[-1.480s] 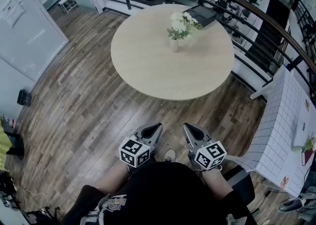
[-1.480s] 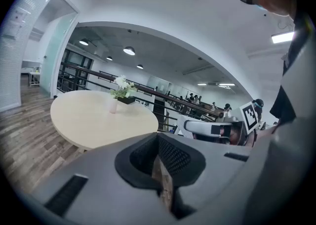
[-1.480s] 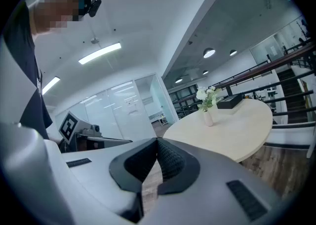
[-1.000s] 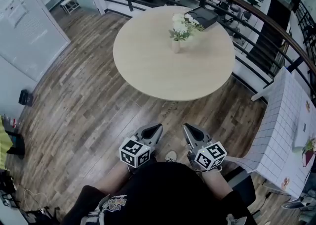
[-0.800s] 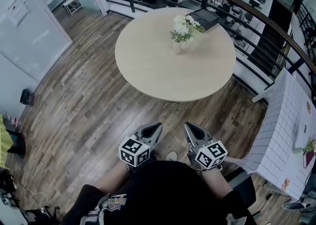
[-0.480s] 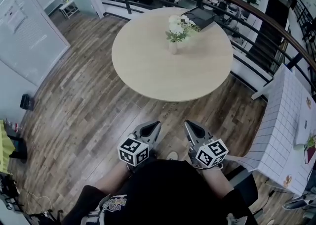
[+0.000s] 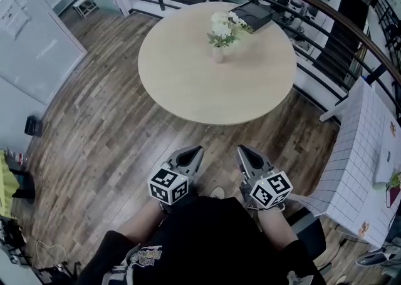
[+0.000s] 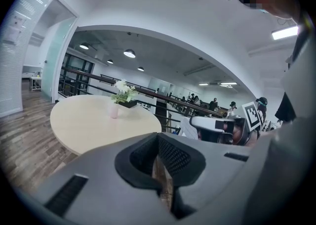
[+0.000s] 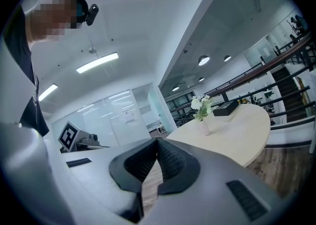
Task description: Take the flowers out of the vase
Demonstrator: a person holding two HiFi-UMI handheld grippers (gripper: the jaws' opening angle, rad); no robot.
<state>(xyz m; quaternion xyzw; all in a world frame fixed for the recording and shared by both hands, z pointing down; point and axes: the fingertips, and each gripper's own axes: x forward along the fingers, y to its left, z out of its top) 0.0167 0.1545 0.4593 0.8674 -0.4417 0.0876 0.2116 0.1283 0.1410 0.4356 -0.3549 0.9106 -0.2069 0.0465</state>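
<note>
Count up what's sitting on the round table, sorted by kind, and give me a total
Vase: 1
Bunch of flowers, standing in the vase: 1
Flat black box: 1
Total on the round table: 3

A: How is the scene lit?

B: Bright, even light is thrown by round ceiling lamps (image 8: 129, 53) seen above the jaws of the left gripper (image 8: 158, 140), and by strip lights (image 9: 97, 63) above those of the right gripper (image 9: 157, 144). The table (image 8: 89, 120) ahead of the jaws is evenly lit.

A: How sharp is it?

B: Straight lines are bent at the edges, and dark corners are left. The jaws, nearest the lens, are rendered soft.
</note>
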